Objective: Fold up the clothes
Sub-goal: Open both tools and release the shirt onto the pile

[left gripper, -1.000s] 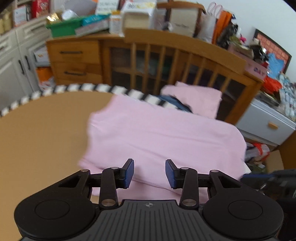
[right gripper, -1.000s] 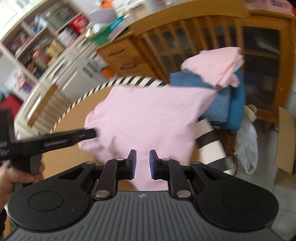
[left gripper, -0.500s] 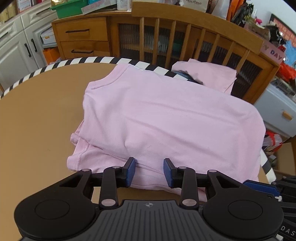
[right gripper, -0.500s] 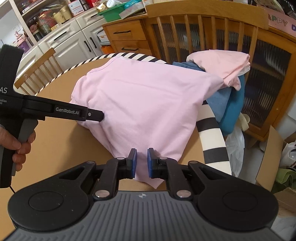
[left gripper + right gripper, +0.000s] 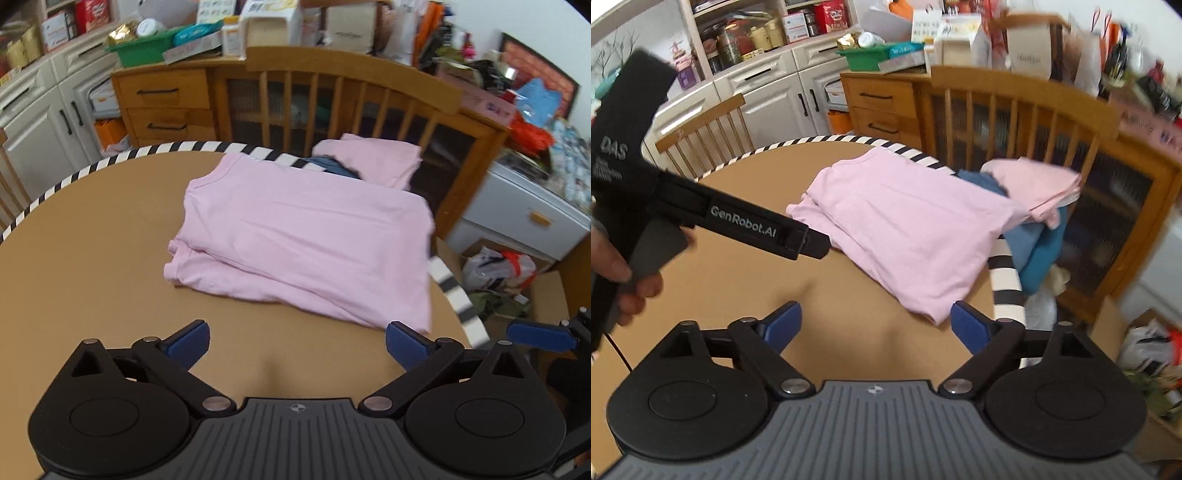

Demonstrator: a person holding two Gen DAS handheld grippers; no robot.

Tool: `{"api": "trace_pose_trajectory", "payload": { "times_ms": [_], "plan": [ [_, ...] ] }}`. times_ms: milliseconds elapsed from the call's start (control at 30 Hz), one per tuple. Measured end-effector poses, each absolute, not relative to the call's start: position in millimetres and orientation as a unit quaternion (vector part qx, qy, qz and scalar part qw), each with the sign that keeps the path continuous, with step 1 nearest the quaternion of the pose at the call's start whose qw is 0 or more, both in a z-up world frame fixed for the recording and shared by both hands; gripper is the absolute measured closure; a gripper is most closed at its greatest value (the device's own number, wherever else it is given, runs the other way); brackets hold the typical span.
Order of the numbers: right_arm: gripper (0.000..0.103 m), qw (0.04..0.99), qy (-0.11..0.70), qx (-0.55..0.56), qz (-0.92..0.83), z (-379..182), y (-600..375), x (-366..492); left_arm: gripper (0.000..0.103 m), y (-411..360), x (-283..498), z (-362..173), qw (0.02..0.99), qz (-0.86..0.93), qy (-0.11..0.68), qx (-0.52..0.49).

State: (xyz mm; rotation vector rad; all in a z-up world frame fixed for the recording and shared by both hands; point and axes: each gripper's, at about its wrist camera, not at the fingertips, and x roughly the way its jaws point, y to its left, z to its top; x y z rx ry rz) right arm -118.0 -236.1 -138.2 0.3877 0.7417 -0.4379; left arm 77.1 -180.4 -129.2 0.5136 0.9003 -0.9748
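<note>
A pink T-shirt (image 5: 306,240) lies folded in half on the round brown table (image 5: 92,266), its right edge hanging over the striped rim. In the right wrist view the same shirt (image 5: 908,236) lies ahead. My left gripper (image 5: 297,341) hovers just short of the shirt's near edge, its jaws opening wide with nothing between them. My right gripper (image 5: 875,325) is also opening, empty, near the shirt's hanging corner. The left gripper's body (image 5: 753,229) and a hand (image 5: 620,273) show at the left of the right wrist view.
A second folded pink garment (image 5: 369,158) rests on blue clothes (image 5: 1034,243) on a wooden chair (image 5: 351,74) behind the table. Drawers, white cabinets and cluttered shelves stand beyond. Boxes and bags (image 5: 495,269) sit on the floor at the right.
Both grippers let go of the shirt's near edge, opened wide and drew back and up. The shirt now lies folded flat on the table.
</note>
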Motion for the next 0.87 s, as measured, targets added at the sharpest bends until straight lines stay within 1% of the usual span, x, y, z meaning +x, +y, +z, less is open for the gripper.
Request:
{"api": "trace_pose_trajectory", "payload": {
  "times_ms": [167,500,867],
  "plan": [
    [0.011,0.877,0.362,0.234,-0.212,-138,-221,-129,0.000,-167,58,-127,0.753,-0.460,0.402,0.243],
    [0.011,0.876,0.360,0.232,-0.222,-131,-206,-135,0.000,-157,61,-126,0.763,-0.449,0.404,0.232],
    [0.011,0.872,0.367,0.231,-0.226,-134,-208,-134,0.005,-158,62,-127,0.761,-0.459,0.399,0.226]
  ]
}}
